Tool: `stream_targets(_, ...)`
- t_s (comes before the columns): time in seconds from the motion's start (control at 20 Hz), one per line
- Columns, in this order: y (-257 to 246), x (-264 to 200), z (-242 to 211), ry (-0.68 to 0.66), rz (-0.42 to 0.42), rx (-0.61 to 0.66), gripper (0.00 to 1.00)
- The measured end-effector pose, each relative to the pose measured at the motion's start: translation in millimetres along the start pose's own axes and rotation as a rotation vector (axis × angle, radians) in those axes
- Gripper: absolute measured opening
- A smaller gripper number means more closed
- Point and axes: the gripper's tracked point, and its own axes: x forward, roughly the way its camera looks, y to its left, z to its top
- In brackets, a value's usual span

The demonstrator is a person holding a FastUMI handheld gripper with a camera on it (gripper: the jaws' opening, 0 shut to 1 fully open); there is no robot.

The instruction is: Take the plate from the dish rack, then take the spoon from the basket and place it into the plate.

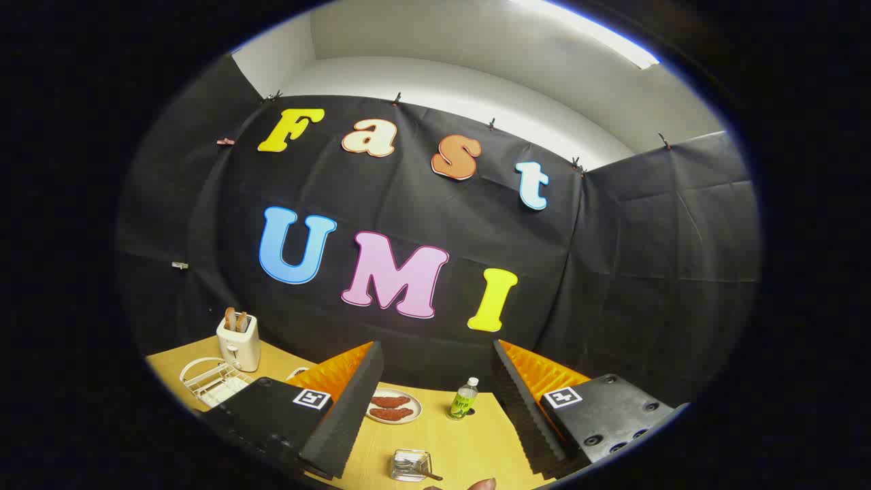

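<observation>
1. The gripper (435, 408) at the bottom centre of the frame is spread wide, its fingers (347, 415) holding nothing.
2. Between the fingers on the table (469, 442) lie a plate (393, 407) with two reddish pieces and a bottle (464, 400).
3. The spoon (416, 467) rests in a clear basket (410, 465), bottom centre.
4. At lower left stand a white rack (212, 380) and a toaster (239, 340).

I'm working in a staged recording booth: black cloth walls (422, 204) clipped up around a wooden table (469, 442) dressed with a toaster (239, 340).
</observation>
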Motion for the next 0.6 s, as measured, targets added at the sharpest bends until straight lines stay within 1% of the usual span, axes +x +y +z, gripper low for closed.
stream_targets(0.6, 16, -4, -2, 0.005, 0.009, -0.022, 0.97)
